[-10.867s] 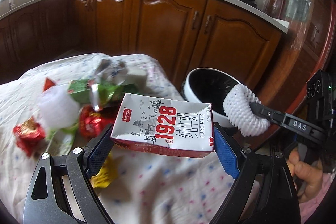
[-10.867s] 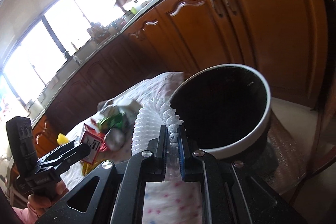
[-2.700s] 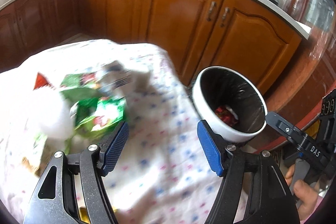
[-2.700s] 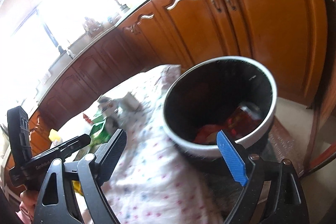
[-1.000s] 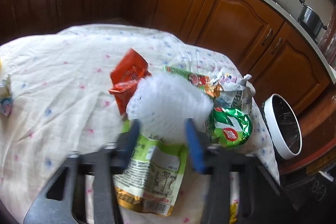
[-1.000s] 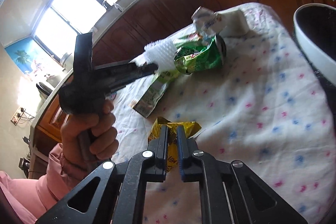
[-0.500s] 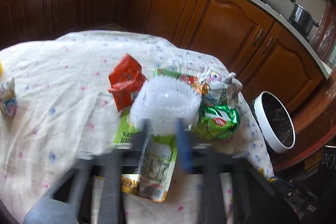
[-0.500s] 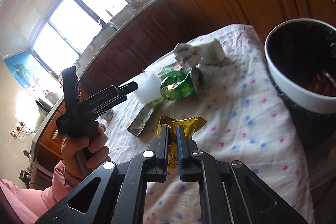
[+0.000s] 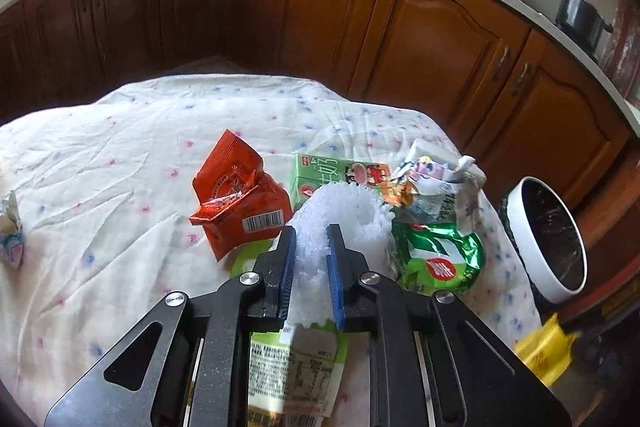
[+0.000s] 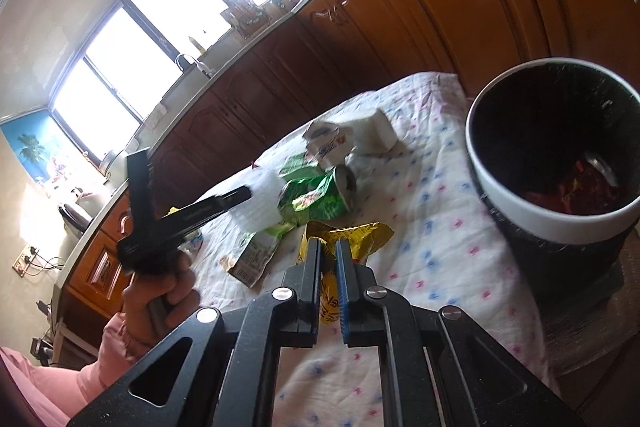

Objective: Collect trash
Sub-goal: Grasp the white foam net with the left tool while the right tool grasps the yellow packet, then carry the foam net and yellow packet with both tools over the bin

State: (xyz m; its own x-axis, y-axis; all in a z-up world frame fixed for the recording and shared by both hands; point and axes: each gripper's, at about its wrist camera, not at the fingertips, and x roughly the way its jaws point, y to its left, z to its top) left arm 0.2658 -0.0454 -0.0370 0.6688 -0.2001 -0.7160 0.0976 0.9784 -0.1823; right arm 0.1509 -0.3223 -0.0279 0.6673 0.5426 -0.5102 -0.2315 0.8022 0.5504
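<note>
My left gripper (image 9: 311,231) is shut on a white foam net sleeve (image 9: 348,215), held just above the trash pile on the table. It also shows in the right wrist view (image 10: 260,203). My right gripper (image 10: 328,247) is shut on a yellow snack wrapper (image 10: 352,233), lifted above the tablecloth. The white trash bin with a black liner (image 10: 520,203) stands at the table's right edge and holds red wrappers; it also shows in the left wrist view (image 9: 520,255).
On the dotted tablecloth (image 9: 120,163) lie an orange packet (image 9: 236,195), a green milk carton (image 9: 320,171), a crumpled green bag (image 9: 440,259), a torn white carton (image 9: 444,187) and a green-white packet (image 9: 296,359). Wooden cabinets (image 9: 420,39) stand behind.
My left gripper has closed on the foam sleeve and lifted it slightly. My right gripper has carried the yellow wrapper closer to the bin.
</note>
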